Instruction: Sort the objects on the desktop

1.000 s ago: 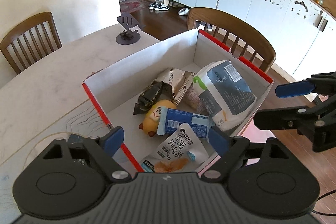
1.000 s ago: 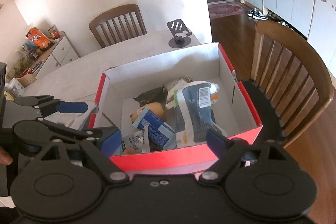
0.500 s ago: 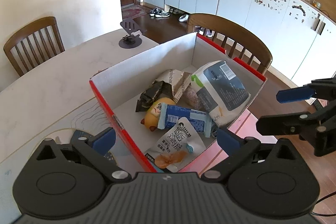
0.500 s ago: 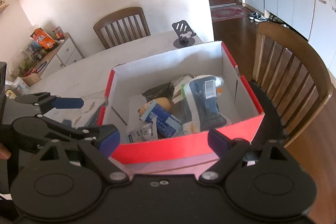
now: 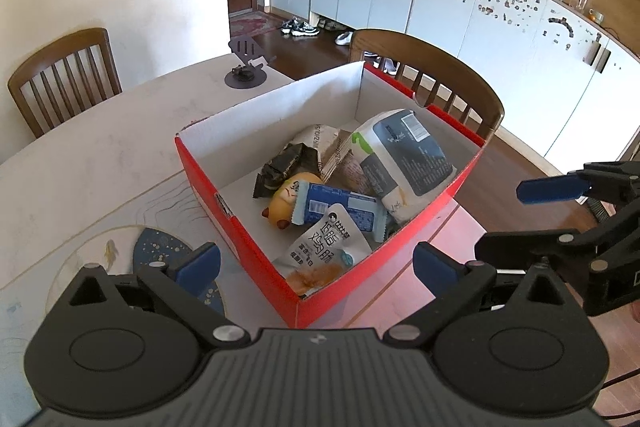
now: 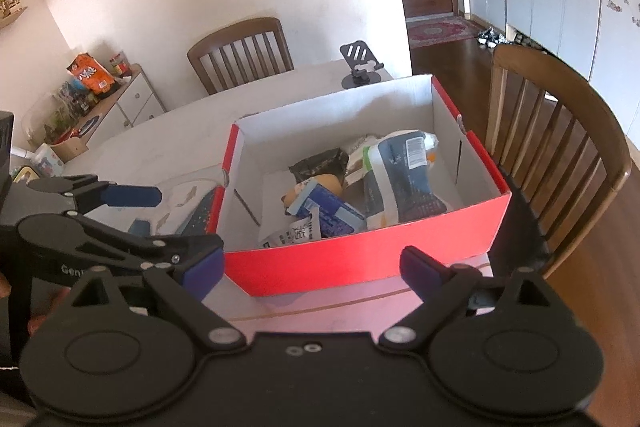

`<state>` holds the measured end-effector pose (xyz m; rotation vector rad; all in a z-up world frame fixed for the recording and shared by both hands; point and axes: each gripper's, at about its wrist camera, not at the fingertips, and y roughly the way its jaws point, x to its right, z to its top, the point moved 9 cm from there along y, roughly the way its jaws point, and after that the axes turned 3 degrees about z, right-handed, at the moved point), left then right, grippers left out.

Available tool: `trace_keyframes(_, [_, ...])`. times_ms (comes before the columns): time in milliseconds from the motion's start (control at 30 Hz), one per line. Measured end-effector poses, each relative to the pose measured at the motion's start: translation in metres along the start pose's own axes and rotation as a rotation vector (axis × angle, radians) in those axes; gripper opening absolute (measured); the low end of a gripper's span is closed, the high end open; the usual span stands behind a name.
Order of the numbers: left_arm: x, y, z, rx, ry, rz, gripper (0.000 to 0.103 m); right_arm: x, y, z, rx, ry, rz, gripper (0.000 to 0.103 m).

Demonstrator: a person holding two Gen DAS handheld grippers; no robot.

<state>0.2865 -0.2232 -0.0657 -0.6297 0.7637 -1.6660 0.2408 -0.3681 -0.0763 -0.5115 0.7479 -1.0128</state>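
Left wrist view, box: a red box (image 5: 240, 227) with white inner walls is seen on the tabletop (image 5: 100, 147), close to its near edge and right-hand corner.
Left wrist view, contents: a white and dark blue pouch (image 5: 404, 155) is leaned against the far right wall; a blue wrapper (image 5: 340, 209), a yellow toy (image 5: 286, 201), a black wrapper (image 5: 284, 165) and a white sachet (image 5: 326, 247) are piled on the floor of the box.
Left wrist view, left gripper (image 5: 316, 263): spread wide and empty, held above the box's near corner.
Left wrist view, right gripper (image 5: 516, 219): seen at the right, past the tabletop's edge, jaws parted, nothing between them.
Left wrist view, far end: a black phone stand (image 5: 245, 67) is set at the tabletop's far edge.
Right wrist view, box (image 6: 360, 263): its red long side is turned to the camera, the packets visible inside.
Right wrist view, right gripper (image 6: 312, 267): spread wide, empty, held short of the box.
Right wrist view, left gripper (image 6: 176, 227): shown at the left beside the box, fingers apart.
Right wrist view, chair (image 6: 560, 131): a wooden chair is pictured just beyond the box's right end.
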Motion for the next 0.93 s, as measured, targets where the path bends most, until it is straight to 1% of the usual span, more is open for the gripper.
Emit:
trace_keyframes(100, [0.001,-0.003,-0.003,0.014,0.012,0.007,0.103,-0.002,-0.003,0.000,0.024,-0.006,0.006,0.096])
trace_keyframes(267, [-0.001,-0.004,-0.008,0.014,-0.007,0.008,0.103,-0.003,-0.006,-0.001,0.051,-0.020,-0.023,0.097])
trace_keyframes(467, [-0.005,-0.009,-0.013,0.020,-0.015,0.022,0.103,-0.007,-0.009,-0.003,0.086,-0.038,-0.025,0.097])
trace_keyframes(933, [-0.009,-0.012,-0.018,0.014,-0.007,0.021,0.103,-0.008,-0.002,-0.007,0.070,-0.014,-0.022,0.097])
